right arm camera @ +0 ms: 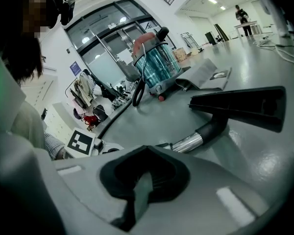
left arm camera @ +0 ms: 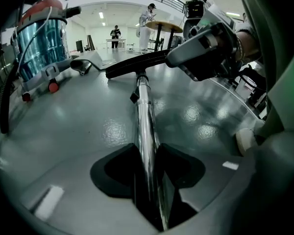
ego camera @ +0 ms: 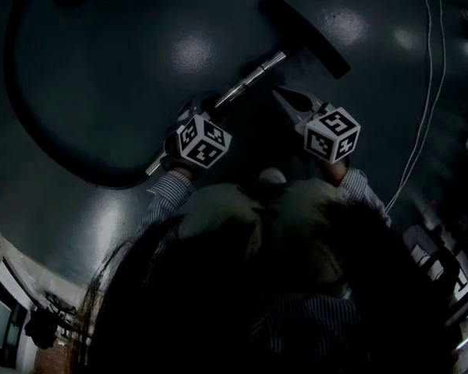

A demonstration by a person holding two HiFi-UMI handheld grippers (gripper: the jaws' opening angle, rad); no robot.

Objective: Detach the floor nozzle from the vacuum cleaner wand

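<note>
Glossy floor (ego camera: pixel 140 68) bears the wand (left arm camera: pixel 146 126), floor nozzle (ego camera: pixel 304 33) at one o'clock, inside our spread left gripper (left arm camera: pixel 147 150); our right gripper (right arm camera: pixel 143 153) is pressed together.

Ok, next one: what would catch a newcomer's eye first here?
The chrome wand, running between the open jaws of the left hand-held gripper to the black floor nozzle. Far left in the left gripper view stands a blue canister vacuum with a red top.
</note>
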